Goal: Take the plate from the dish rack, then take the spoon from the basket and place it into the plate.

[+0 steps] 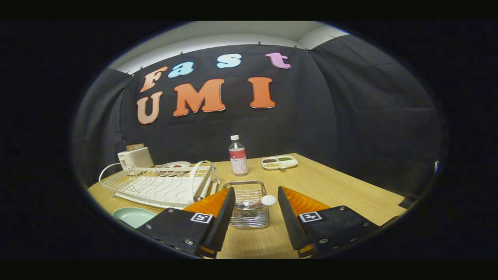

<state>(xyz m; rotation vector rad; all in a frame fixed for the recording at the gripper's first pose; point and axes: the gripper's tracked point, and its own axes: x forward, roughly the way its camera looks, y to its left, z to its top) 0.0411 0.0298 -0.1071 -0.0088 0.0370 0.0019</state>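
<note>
Clearly the spoon [260, 202] is next; it lies across the top of the wire basket [249, 204], its white end toward the right finger, framed in the gap between the fingers; the gripper [255, 202] is spread wide and holds nothing. Best to descend squarely over the handle and close gently, avoiding the basket's rim. The green plate [133, 216] sits on the wooden table [334, 186] beside the left finger, in front of the dish rack [159, 184].

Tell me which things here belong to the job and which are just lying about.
Job: green plate on the table beside the dish rack; spoon in the wire basket; tongs open, either side of the basket.

Lying about: bottle, divided snack tray, toaster.
</note>
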